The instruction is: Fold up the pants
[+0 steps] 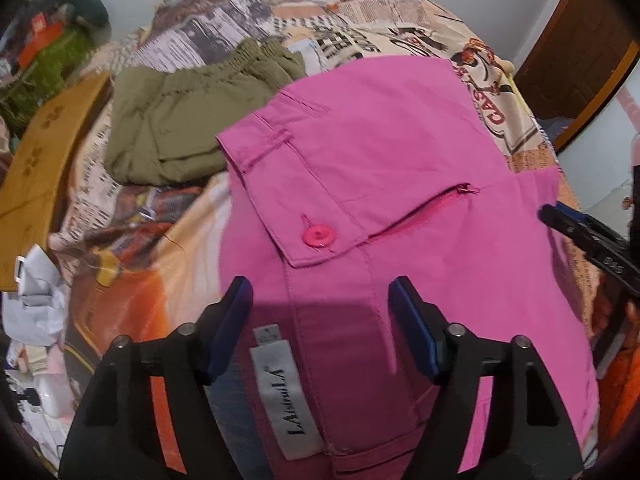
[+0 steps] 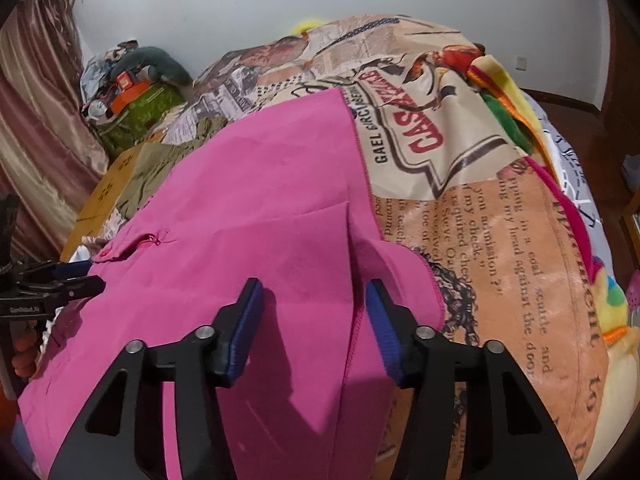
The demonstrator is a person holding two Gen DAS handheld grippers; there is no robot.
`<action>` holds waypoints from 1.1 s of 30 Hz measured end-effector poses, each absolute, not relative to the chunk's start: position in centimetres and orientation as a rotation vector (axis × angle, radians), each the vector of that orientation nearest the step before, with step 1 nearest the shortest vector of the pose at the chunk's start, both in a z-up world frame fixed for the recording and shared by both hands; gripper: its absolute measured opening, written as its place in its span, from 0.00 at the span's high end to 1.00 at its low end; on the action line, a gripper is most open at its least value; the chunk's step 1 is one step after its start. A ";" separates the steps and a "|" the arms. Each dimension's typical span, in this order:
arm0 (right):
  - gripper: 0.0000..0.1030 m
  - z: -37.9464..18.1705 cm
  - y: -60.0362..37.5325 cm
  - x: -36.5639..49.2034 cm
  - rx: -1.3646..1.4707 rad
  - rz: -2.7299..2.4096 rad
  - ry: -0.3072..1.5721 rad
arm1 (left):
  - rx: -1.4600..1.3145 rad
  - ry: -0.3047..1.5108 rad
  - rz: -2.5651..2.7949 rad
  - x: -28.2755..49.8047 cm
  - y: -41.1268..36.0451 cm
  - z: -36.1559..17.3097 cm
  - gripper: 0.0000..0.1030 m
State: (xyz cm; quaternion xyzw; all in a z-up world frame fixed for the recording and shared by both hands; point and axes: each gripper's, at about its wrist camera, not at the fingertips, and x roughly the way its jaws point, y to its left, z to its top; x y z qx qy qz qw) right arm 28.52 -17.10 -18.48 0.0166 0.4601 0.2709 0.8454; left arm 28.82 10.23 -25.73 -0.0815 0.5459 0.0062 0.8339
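Note:
Pink pants [image 1: 380, 160] lie spread on the printed bedspread [image 1: 360, 20], waistband end near me, with a pink button [image 1: 319, 236], an open zipper and a white label [image 1: 286, 392] showing. My left gripper [image 1: 320, 292] is open just above the waistband. In the right wrist view the pink pants [image 2: 260, 200] have one edge folded over at the right. My right gripper [image 2: 314, 292] is open above that folded edge. It shows at the right edge of the left wrist view [image 1: 588, 240]. The left gripper shows at the left of the right wrist view [image 2: 60, 284].
Folded olive-green pants [image 1: 188, 120] lie on the bed behind and left of the pink pants. A brown board [image 1: 44, 168] and clutter lie at the bed's left side. A colourful plush blanket [image 2: 520, 128] lies along the right. A wooden door [image 1: 576, 60] stands far right.

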 end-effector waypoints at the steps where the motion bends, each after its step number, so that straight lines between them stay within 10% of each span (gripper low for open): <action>1: 0.57 -18.6 -17.0 28.6 0.034 0.574 0.975 | -0.186 1.159 0.007 28.8 10.2 -25.8 0.36; 14: 0.93 -19.4 -17.1 29.2 0.045 0.573 0.976 | -0.088 1.117 0.011 28.6 8.9 -25.2 0.64; 33: 0.97 -20.7 -15.6 30.0 -0.102 0.459 1.001 | 0.015 1.114 0.080 28.8 8.3 -26.0 0.62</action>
